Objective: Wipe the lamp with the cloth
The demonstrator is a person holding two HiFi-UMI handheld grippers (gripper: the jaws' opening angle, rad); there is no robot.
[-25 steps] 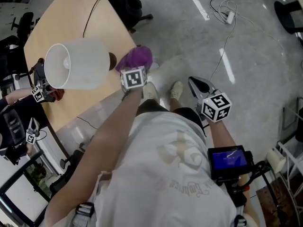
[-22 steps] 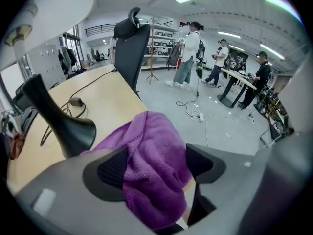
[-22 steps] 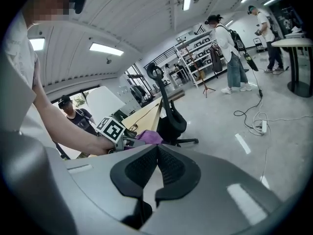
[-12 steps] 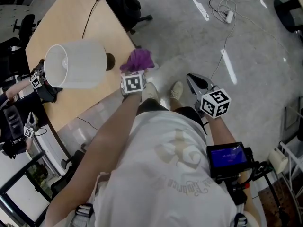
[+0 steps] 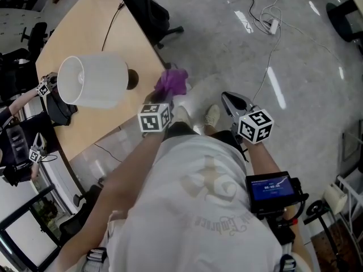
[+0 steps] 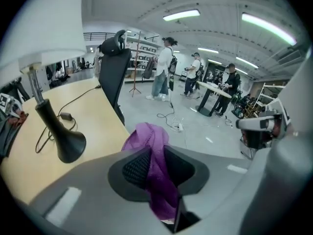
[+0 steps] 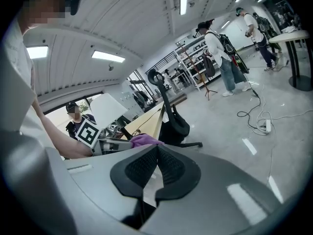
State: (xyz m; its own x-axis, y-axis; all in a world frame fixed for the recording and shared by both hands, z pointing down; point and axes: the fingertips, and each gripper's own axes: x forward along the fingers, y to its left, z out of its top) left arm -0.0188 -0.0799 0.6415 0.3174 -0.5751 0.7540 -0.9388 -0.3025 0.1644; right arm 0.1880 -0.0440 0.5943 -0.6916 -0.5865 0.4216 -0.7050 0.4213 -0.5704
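Note:
A table lamp with a white shade [image 5: 93, 81] and a black foot [image 5: 131, 79] stands near the corner of the wooden table [image 5: 85, 33]. In the left gripper view its foot [image 6: 66, 143] is to the left and ahead, the shade [image 6: 39, 23] above. The purple cloth [image 5: 172, 81] hangs bunched off the table's corner, raised in my left gripper [image 5: 167, 97]. Its jaws are closing, with the cloth [image 6: 151, 151] pinched between the pads [image 6: 134, 168]. My right gripper [image 5: 229, 100] is held over the floor to the right, its pads [image 7: 142, 168] together with nothing between them.
A black office chair [image 5: 147, 10] stands at the table's far edge. A black cord [image 5: 108, 21] runs across the table from the lamp. Cables and a power strip [image 5: 272, 21] lie on the floor ahead. Another person's marked grippers [image 5: 44, 88] are at the table's left side.
The left gripper closed on the purple cloth and lifted it off the table corner, drawing back toward me. The right gripper has hardly moved.

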